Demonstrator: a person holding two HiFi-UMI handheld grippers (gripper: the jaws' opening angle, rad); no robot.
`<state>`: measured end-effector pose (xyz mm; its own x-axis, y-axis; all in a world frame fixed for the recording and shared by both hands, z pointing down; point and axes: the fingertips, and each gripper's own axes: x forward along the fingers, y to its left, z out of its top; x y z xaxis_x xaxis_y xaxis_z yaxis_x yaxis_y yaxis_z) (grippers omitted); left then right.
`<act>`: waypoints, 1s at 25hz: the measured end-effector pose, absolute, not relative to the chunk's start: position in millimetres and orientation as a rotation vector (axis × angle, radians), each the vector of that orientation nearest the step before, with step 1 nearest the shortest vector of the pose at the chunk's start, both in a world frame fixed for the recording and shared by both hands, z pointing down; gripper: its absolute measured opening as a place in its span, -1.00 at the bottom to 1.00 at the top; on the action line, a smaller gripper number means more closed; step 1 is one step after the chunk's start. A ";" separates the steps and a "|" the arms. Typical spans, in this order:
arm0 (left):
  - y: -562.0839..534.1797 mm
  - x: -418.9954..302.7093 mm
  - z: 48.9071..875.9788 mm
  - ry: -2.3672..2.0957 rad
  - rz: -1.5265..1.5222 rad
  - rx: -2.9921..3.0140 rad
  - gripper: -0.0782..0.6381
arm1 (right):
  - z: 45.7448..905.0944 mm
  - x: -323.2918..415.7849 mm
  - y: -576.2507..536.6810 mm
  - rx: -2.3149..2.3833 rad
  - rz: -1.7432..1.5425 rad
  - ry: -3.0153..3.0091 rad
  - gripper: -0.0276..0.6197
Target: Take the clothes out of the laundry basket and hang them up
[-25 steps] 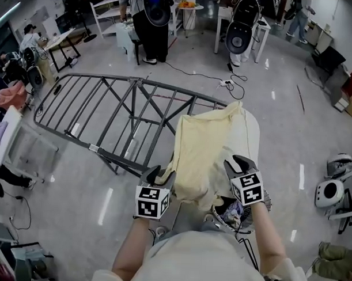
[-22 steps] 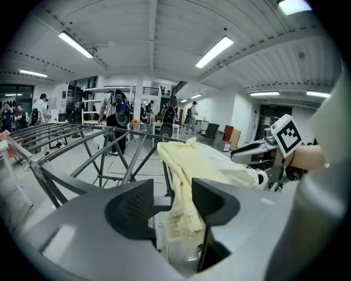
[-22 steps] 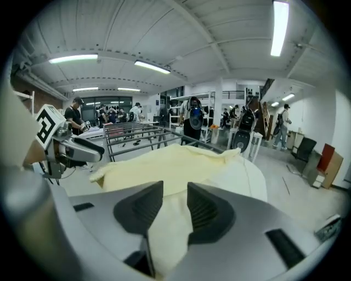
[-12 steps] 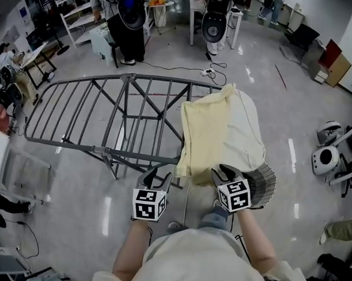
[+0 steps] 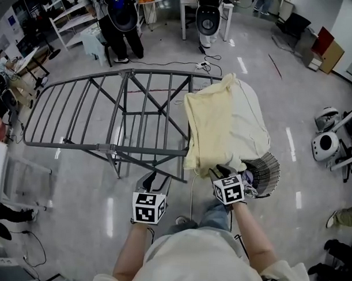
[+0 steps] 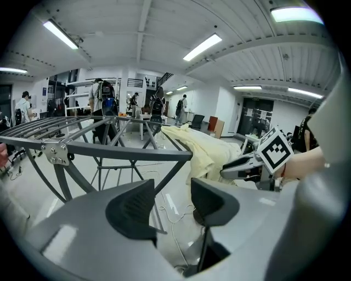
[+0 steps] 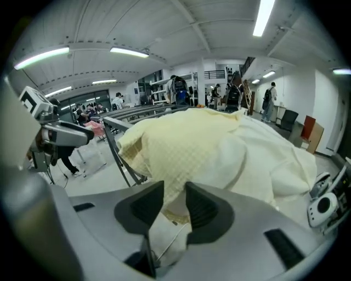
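**Head view, with both gripper views.** The yellow cloth (image 5: 208, 126) and the white cloth (image 5: 248, 125) lay draped side by side over the right end of the grey rack (image 5: 78, 145). The yellow cloth was on the left and lay partly over the white one.

Beneath their lower edges stood the basket (image 5: 268, 172). Only its ribbed right wall and a scrap of its contents showed; the clothes hid the rest.

The right gripper (image 5: 223, 169) was at the hem of the yellow cloth, above the basket's near rim. Its jaws stood a little apart. In the right gripper view the hem hung in the gap at their tips, with no pinch to be seen.

The left gripper (image 5: 155, 180) hovered before the rack's front rail, left of the clothes and apart from them. Its jaws were wider apart and empty, with only the floor and a white cable (image 5: 191, 195) showing between them. That cable ran over the floor between the grippers toward the person's feet. The rack's slanted struts and legs filled the space ahead of the left gripper.

Beyond the rack stood a dark machine (image 5: 120, 11) and a second machine (image 5: 208, 17). A power strip (image 5: 203, 64) lay on the floor between them and the rack. A white machine (image 5: 323, 145) stood right of the basket, well apart from it. Shelves (image 5: 70, 24) lined the far left.
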<state>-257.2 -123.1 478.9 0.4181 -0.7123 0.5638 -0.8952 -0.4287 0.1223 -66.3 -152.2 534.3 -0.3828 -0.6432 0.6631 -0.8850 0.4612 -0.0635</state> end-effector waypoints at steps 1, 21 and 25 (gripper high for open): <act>-122.0 -259.1 479.0 -1.372 0.612 2.270 -0.18 | 536.1 -64.7 -154.4 1.285 0.564 -2.137 -0.52; -104.8 -227.1 464.1 -1.074 0.607 2.448 0.02 | 384.6 -168.6 -178.3 1.138 0.376 -2.509 -0.89; -122.7 -211.2 457.9 -1.066 0.597 2.504 0.02 | 356.3 -202.3 -194.0 1.046 0.302 -2.558 -0.89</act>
